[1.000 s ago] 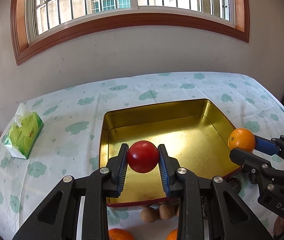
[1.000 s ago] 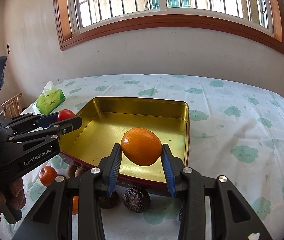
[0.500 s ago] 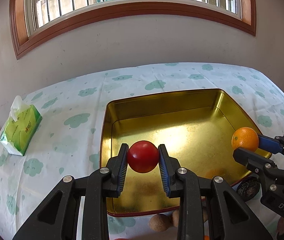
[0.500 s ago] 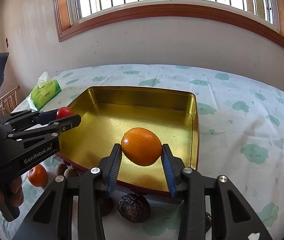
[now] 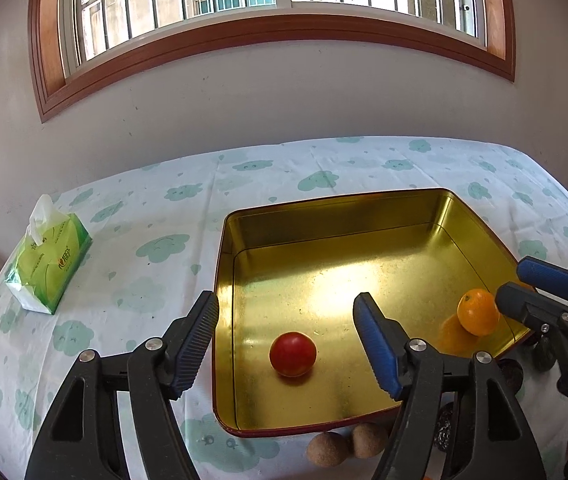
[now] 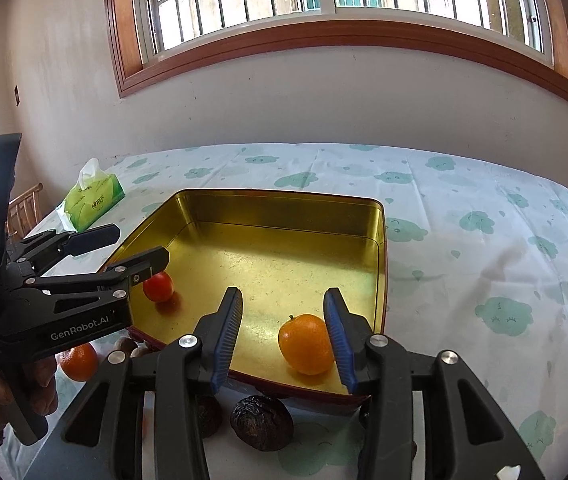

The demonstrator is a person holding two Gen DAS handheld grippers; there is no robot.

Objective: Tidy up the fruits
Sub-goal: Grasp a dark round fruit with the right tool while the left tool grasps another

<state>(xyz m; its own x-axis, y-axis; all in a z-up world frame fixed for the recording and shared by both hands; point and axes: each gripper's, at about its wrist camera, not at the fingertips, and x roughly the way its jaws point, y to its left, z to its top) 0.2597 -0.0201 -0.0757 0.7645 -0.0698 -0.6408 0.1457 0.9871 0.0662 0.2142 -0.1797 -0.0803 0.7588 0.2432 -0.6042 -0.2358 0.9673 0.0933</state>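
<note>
A gold tin tray (image 5: pixel 324 216) (image 6: pixel 284 206) stands on the clouded tablecloth. A red tomato (image 5: pixel 292 354) (image 6: pixel 158 286) lies on the tray floor near its front left. My left gripper (image 5: pixel 286 338) (image 6: pixel 135 246) is open and empty just above the tomato. An orange (image 6: pixel 306 343) (image 5: pixel 478 312) lies in the tray's front right corner. My right gripper (image 6: pixel 284 330) (image 5: pixel 532 286) is open, with its right pad close beside the orange.
A green tissue pack (image 5: pixel 49 258) (image 6: pixel 93 198) lies at the table's left. In front of the tray lie two brown round fruits (image 5: pixel 344 442), dark wrinkled fruits (image 6: pixel 261 422) and another orange (image 6: pixel 79 362). A wall with a window rises behind the table.
Both grippers moved forward over the tray and opened. The tomato dropped from the left gripper and the orange from the right one; both now lie on the tray floor.
</note>
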